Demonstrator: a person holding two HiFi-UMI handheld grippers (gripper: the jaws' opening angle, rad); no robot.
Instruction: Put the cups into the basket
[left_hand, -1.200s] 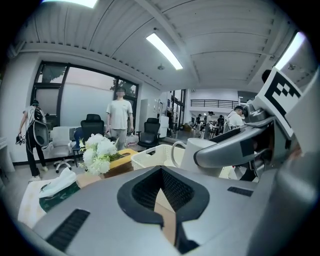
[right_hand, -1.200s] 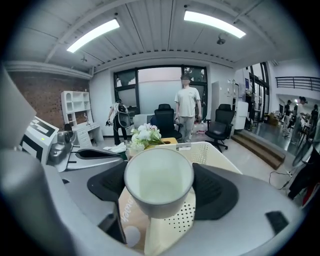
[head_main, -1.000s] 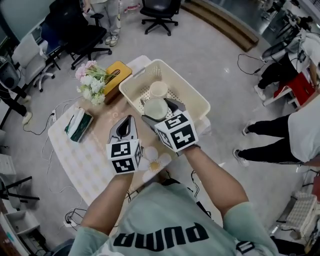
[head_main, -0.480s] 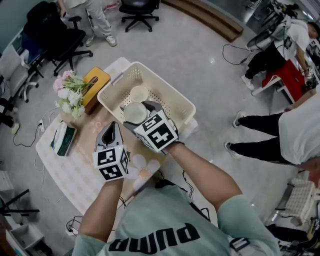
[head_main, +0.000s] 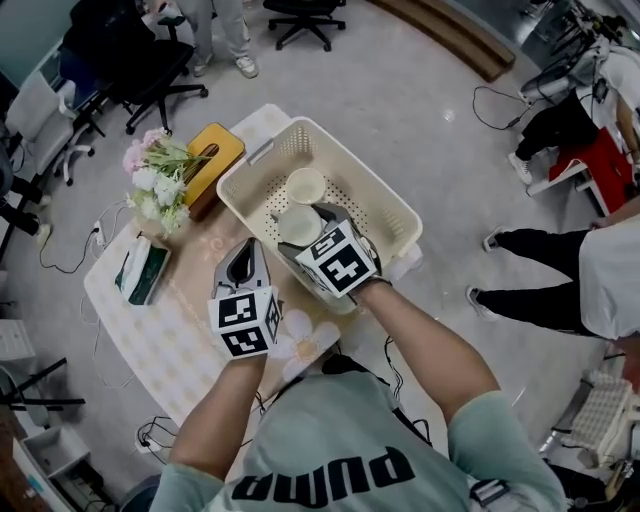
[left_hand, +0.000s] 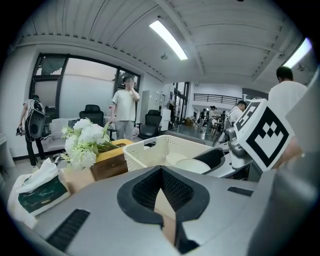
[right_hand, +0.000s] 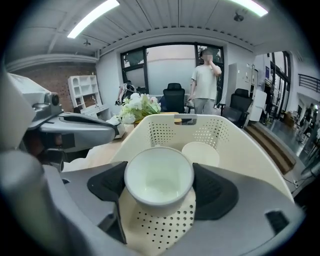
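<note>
A cream perforated basket (head_main: 385, 205) stands at the table's far right. My right gripper (head_main: 301, 228) is shut on a white cup (head_main: 299, 224), upright, held inside the basket's near-left part just above its holed floor. In the right gripper view the cup (right_hand: 159, 181) sits between the two black pads (right_hand: 214, 190). A second white cup (head_main: 305, 185) stands on the basket floor just beyond it, also seen as the far cup (right_hand: 200, 153). My left gripper (head_main: 246, 258) hangs shut and empty over the table, left of the basket; its jaws (left_hand: 161, 171) meet at the tip.
A bunch of pale flowers (head_main: 153, 178) and a yellow box (head_main: 212, 157) stand left of the basket. A green tissue packet (head_main: 139, 270) lies at the table's left edge. A flower-shaped mat (head_main: 300, 337) lies near me. Office chairs (head_main: 130, 60) and a person's legs (head_main: 540, 240) surround the table (head_main: 170, 330).
The right gripper keeps the cup and has settled a little lower inside the basket. The left gripper stays shut beside the basket. My head view has shifted slightly.
</note>
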